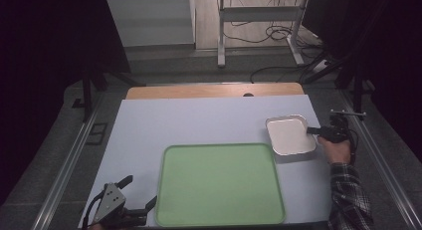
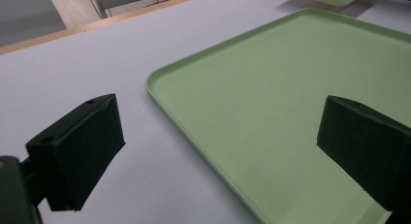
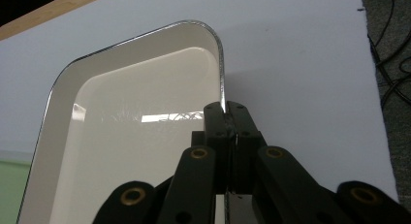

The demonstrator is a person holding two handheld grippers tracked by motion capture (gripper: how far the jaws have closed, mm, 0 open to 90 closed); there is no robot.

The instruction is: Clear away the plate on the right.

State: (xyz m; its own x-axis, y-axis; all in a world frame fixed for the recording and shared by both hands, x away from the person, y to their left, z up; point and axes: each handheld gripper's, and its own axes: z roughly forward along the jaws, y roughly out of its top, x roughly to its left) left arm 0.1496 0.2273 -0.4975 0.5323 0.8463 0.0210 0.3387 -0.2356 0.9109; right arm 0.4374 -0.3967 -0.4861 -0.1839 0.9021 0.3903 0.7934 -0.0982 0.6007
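Observation:
A white metal pan [image 1: 290, 135] with a shiny rim sits at the right of the table, its near edge resting over the corner of a large green tray [image 1: 219, 185]. My right gripper [image 1: 312, 131] is shut on the pan's right rim; in the right gripper view the pan [image 3: 126, 136] spreads to the left, the rim pinched between the jaws of the gripper [image 3: 226, 112]. My left gripper [image 1: 137, 192] rests at the table's near left, open, beside the tray's left edge. In the left gripper view its fingers [image 2: 77, 146] straddle the tray's rim [image 2: 160, 95] with nothing between them.
A pale blue sheet [image 1: 199, 120] covers the table, with a wooden strip [image 1: 214, 90] at its far edge. Metal rails [image 1: 69, 165] run along both sides. Cables [image 1: 278, 33] and a stand's legs lie on the floor beyond.

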